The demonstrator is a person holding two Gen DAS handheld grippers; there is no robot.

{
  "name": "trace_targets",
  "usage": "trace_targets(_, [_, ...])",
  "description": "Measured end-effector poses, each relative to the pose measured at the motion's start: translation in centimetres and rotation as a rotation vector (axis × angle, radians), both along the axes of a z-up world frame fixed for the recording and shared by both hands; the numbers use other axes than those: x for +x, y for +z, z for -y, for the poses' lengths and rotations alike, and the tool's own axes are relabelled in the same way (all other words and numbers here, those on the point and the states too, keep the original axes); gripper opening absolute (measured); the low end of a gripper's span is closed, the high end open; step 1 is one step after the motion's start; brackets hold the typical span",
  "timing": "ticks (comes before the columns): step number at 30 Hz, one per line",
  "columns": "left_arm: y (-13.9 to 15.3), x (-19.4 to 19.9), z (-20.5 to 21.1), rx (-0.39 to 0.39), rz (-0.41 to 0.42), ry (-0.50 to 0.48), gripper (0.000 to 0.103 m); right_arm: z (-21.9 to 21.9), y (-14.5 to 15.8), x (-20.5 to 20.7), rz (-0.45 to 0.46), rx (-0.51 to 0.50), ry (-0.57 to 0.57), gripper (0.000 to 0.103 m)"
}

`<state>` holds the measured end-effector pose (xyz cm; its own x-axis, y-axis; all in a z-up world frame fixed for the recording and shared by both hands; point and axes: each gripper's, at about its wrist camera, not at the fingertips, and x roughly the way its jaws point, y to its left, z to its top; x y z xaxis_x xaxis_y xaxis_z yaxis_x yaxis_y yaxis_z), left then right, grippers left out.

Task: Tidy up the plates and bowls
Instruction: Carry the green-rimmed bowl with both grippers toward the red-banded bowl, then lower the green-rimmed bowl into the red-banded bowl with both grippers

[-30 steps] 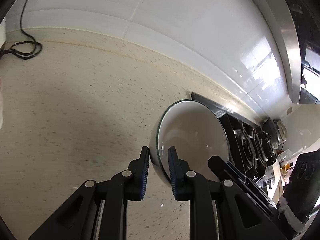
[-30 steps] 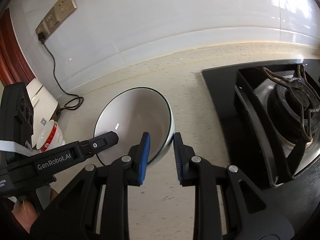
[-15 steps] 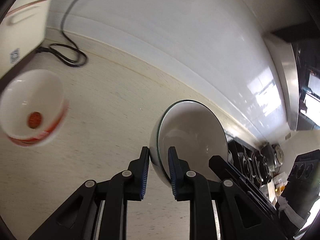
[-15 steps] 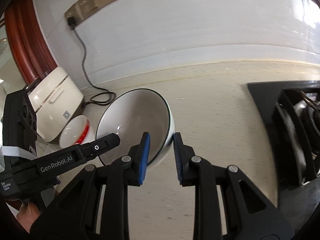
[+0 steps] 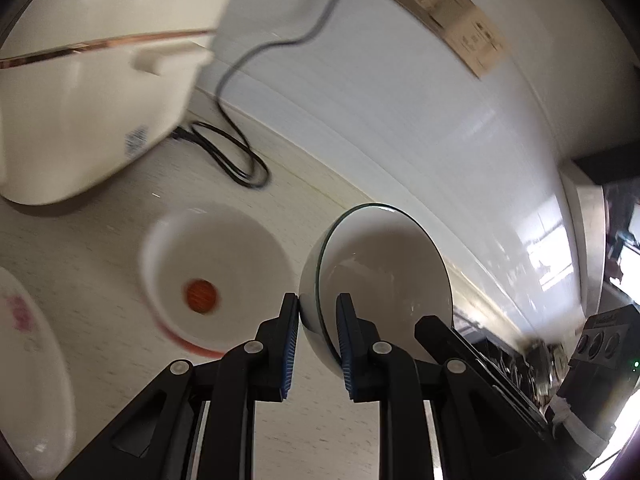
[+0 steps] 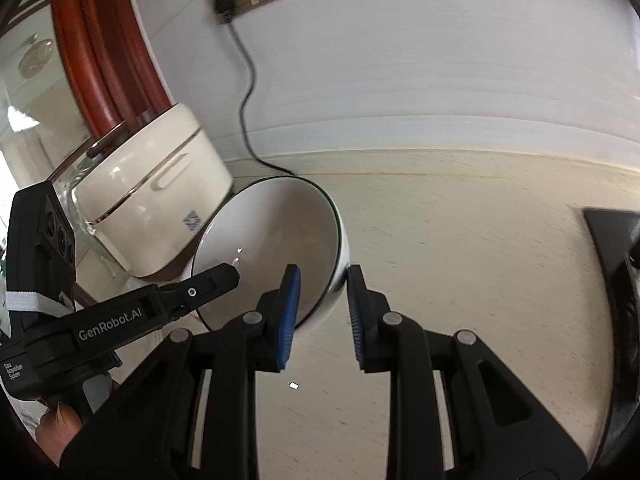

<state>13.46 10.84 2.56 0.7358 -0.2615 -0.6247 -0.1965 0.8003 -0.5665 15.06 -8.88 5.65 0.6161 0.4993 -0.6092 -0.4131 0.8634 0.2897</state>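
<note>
A white bowl with a dark green rim [image 5: 384,276] [image 6: 272,240] is held in the air between both grippers. My left gripper [image 5: 318,344] is shut on its near rim. My right gripper [image 6: 322,316] is shut on the opposite rim. The left gripper's body [image 6: 120,316] shows in the right wrist view. A white bowl with a red band and a red mark inside [image 5: 212,272] stands on the counter, just left of the held bowl. The edge of a white plate [image 5: 28,360] lies at the far left.
A cream rice cooker [image 5: 88,92] [image 6: 156,196] stands behind the red-banded bowl, its black cord [image 5: 236,160] running to a wall socket [image 6: 228,4]. The black stove [image 6: 616,276] is at the right. The beige counter [image 6: 460,240] stretches between them.
Both grippers have carried the green-rimmed bowl to the left, away from the stove. The rice cooker, red-banded bowl and plate have come into view and grown nearer.
</note>
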Motion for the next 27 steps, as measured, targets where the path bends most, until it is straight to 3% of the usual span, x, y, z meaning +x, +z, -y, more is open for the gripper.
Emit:
trace_targets(11, [-0.8, -1.0, -4.8, 0.039, -0.020, 0.135, 0.020, -6.6, -0.7, 1.7, 0.020, 0.001, 0.140, 0.028])
trace_targets(17, [-1.8, -0.9, -5.1, 0.032, -0.046, 0.156, 0.020, -7.0, -2.1, 2.1, 0.007, -0.003, 0.169, 0.027])
trace_targets(27, [-1.5, -1.1, -4.4, 0.099, -0.081, 0.189, 0.020, -7.9, -3.0, 2.4, 0.001, -0.041, 0.185, 0.027])
